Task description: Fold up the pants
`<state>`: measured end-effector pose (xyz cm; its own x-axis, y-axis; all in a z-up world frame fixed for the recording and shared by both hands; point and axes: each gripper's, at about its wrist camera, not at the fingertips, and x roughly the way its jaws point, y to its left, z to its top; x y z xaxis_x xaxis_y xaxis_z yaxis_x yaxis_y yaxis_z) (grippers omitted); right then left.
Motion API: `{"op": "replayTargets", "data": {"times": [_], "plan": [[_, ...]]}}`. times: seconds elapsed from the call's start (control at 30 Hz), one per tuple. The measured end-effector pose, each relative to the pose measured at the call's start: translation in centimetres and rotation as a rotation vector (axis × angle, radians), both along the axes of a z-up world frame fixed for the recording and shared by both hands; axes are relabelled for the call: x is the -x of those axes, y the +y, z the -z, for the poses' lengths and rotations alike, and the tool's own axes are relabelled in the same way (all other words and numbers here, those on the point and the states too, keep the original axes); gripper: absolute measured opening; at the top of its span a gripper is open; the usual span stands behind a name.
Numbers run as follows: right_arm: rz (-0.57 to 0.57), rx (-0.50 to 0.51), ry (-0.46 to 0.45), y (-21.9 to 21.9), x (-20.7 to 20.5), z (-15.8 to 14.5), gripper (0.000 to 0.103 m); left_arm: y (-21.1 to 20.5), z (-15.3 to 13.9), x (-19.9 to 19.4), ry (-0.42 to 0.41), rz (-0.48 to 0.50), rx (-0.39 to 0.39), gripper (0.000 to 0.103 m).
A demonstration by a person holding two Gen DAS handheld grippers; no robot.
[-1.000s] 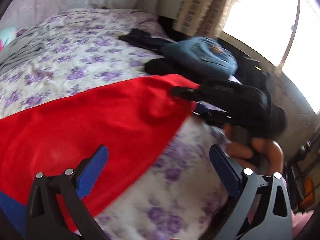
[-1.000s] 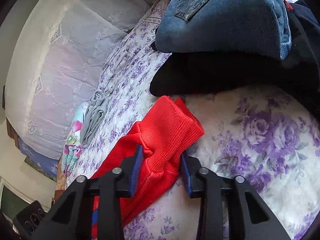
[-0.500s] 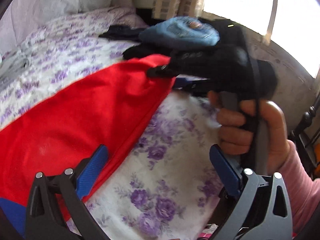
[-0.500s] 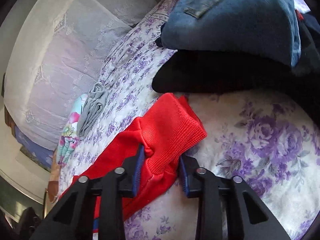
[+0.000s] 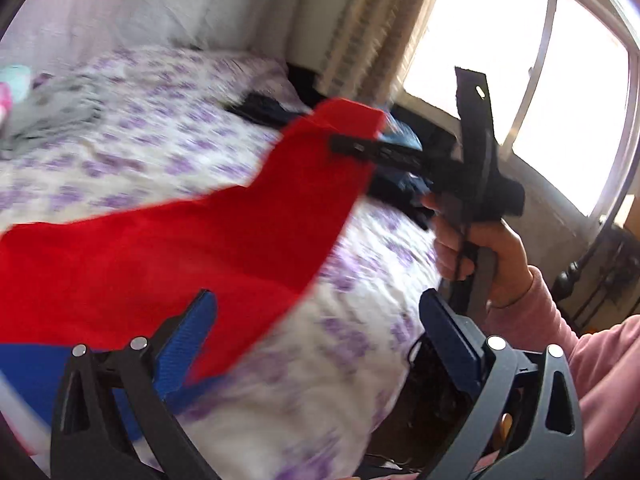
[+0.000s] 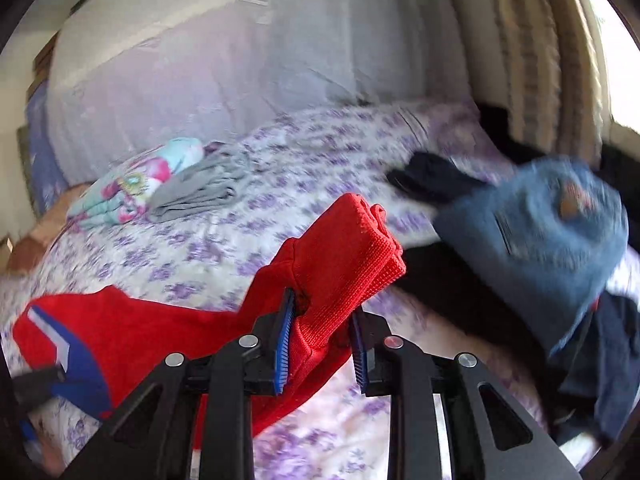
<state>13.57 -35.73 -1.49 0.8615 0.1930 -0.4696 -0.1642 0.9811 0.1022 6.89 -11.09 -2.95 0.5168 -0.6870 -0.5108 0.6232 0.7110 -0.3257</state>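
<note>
A: Because the right tongs bite the ribbed ankle cuff of the red pants, that end hangs above the bed, while the rest of the leg lies on the flowered cover. The jaws have just been closing, with the cuff between them, and the pads press on the cloth.

B: Why the cuff and not the middle?

A: It seems the person wants to carry the leg end over toward the waist, so the fold falls halfway. The grip at the hem keeps both layers together.

B: And the left tongs?

A: They are spread wide, with nothing in them, low over the waist end near the blue and white stripe. Probably they wait there to pin that end. The jeans and dark clothes lie just beside the cuff, so the lift avoids dragging them.
</note>
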Motion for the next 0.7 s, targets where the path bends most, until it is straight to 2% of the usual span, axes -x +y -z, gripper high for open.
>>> {"op": "replayTargets", "data": {"times": [0.17,0.33,0.4,0.5,0.53,0.57,0.63,0.7], "plan": [[-0.181,0.145,-0.076,6.8,1.2,-2.1,0.025,9.4,-1.2,1.4,-0.03,-0.209,0.0,0.099],[-0.306,0.329,-0.067,14.9,1.5,0.5,0.024,16.1,-0.7,1.8,-0.026,-0.386,0.015,0.099],[-0.337,0.401,-0.061,17.6,1.8,2.1,0.024,17.5,-0.3,1.8,-0.015,-0.425,0.007,0.099],[-0.397,0.483,-0.028,20.8,2.4,4.6,0.024,19.4,0.2,1.9,0.015,-0.435,0.025,0.099],[-0.41,0.509,-0.024,21.6,2.8,5.2,0.026,19.8,0.3,2.1,0.015,-0.434,0.027,0.099],[-0.424,0.528,-0.016,22.2,3.1,5.7,0.034,20.0,0.4,2.4,0.011,-0.431,0.025,0.099],[-0.483,0.489,0.015,22.4,3.7,5.5,0.044,20.1,0.7,2.5,-0.001,-0.429,0.007,0.099],[-0.551,0.39,0.06,21.6,4.0,4.5,0.048,20.0,0.9,2.5,-0.011,-0.421,-0.006,0.099]]}}
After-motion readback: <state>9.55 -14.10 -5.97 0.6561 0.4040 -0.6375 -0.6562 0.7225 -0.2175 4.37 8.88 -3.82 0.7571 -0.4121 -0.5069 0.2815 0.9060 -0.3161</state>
